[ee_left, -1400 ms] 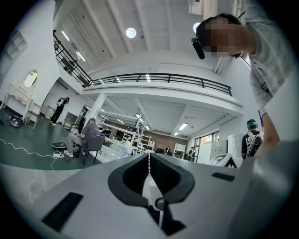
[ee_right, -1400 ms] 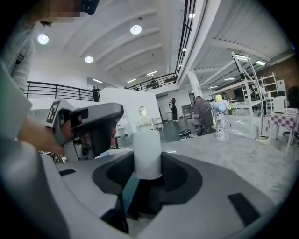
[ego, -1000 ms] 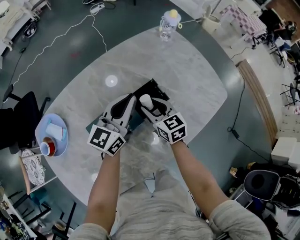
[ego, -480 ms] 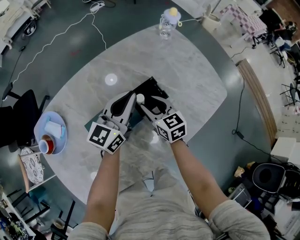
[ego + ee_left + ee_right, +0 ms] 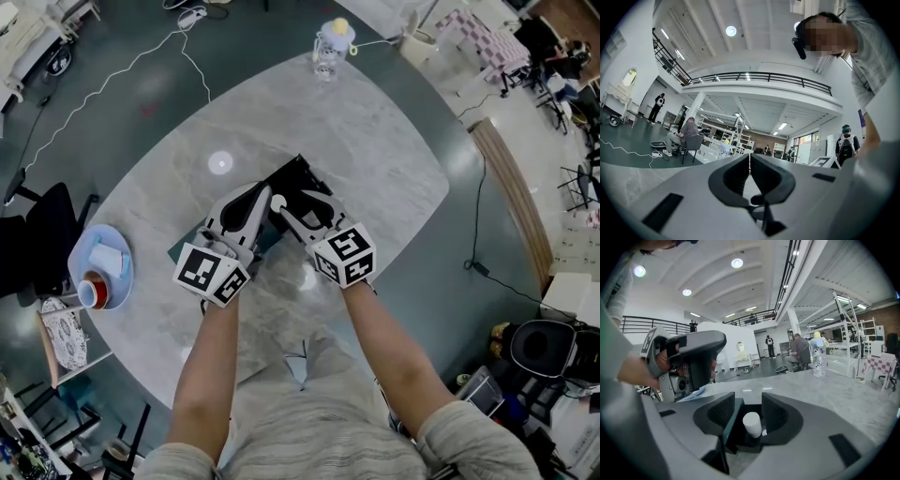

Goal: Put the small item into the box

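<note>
On the marble table (image 5: 375,150) lies a black open box (image 5: 298,174) with a teal edge. My right gripper (image 5: 284,208) hangs over the box, shut on a small white cylinder (image 5: 278,200). Seen from the right gripper view, this cylinder (image 5: 752,423) stands tilted between the dark jaws, over the box's dark inside, and the right gripper (image 5: 748,416) points along the table. The left gripper (image 5: 255,204) sits close beside it on the left, shut with nothing in it. In its own view, the left gripper (image 5: 749,161) faces up at the ceiling.
A blue plate (image 5: 86,251) holding a red-rimmed cup and a white cup sits at the table's left edge. A clear bottle (image 5: 330,45) stands at the far edge. A small white disc (image 5: 220,162) lies left of the box. Cables run across the floor beyond.
The right gripper has carried the white cylinder a little to the left, closer to the left gripper's tip and lower over the box. The left gripper has barely shifted.
</note>
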Demonstrator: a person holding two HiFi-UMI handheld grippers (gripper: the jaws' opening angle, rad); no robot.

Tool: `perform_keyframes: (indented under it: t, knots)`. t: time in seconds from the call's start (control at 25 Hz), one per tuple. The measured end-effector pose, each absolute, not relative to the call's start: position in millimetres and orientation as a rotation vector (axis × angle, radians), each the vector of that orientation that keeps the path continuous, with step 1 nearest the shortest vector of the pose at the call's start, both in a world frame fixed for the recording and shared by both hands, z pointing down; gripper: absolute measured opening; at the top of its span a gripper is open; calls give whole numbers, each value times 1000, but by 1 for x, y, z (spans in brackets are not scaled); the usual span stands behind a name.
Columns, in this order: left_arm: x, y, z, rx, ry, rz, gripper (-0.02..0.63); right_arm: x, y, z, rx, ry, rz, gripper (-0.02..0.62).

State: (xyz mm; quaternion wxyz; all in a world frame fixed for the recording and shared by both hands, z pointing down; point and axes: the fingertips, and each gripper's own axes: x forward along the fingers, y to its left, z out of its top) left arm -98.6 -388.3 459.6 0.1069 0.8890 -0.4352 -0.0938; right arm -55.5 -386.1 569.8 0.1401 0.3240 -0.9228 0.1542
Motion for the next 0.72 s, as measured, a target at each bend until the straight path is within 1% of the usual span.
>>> perform_keyframes:
  t: [0.4,0.72]
  knots:
    - [-96,-381,446,2631,-1275,-276,21,-51,-378,529,955,-2739,395,181]
    - [-98,-376,424,2655,-1280,-287,21,-51,-368,494,946,-2783,318,155]
